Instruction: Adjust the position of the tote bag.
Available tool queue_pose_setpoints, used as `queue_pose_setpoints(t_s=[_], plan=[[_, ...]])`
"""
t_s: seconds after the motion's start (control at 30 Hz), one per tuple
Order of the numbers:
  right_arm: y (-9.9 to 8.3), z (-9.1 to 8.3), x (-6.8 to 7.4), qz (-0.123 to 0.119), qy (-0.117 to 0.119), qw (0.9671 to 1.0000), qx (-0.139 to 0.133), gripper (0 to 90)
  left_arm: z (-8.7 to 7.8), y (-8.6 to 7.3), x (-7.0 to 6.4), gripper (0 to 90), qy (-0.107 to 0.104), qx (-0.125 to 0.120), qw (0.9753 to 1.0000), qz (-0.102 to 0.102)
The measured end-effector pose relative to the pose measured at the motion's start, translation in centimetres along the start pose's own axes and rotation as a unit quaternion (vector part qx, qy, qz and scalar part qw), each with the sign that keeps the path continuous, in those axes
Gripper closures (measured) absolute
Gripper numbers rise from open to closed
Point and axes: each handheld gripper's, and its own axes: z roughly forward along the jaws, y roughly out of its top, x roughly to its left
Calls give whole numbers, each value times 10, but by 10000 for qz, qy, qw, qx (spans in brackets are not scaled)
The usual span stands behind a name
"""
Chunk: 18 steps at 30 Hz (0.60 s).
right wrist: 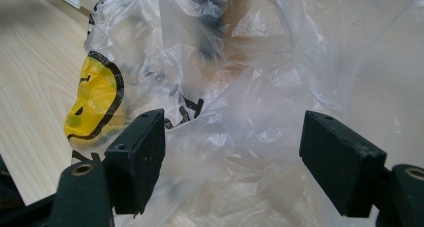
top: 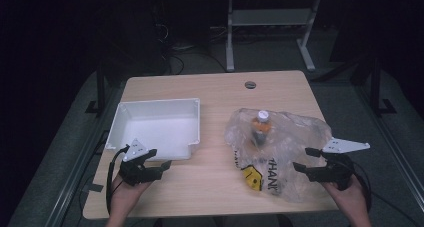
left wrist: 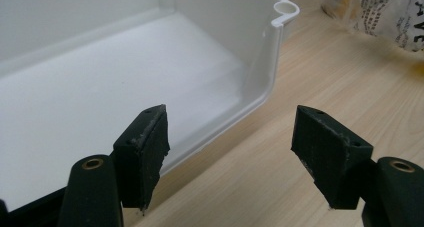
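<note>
On the table I count one white tray, one plastic bag, one bottle inside it, two grippers.

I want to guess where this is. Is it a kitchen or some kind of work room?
Probably a work room or lab, not a kitchen: a plain wooden table on dark carpet, cables trailing on the floor behind it, and another metal-legged desk beyond.
</note>
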Motion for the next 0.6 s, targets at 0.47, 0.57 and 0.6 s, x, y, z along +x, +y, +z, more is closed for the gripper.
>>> queue_pose_setpoints(t_s=[0.47,0.57,0.6], plan=[[1,-2,-2,10,-21,10000,-23,245,1,4,-10,273,-127,94,9998,72],[1,-2,-1,10,-23,10000,-24,243,2,7,-17,271,-185,142,9996,183],[1,-1,-1,6,-25,10000,-13,243,2,9,-20,269,-192,190,9993,263]])
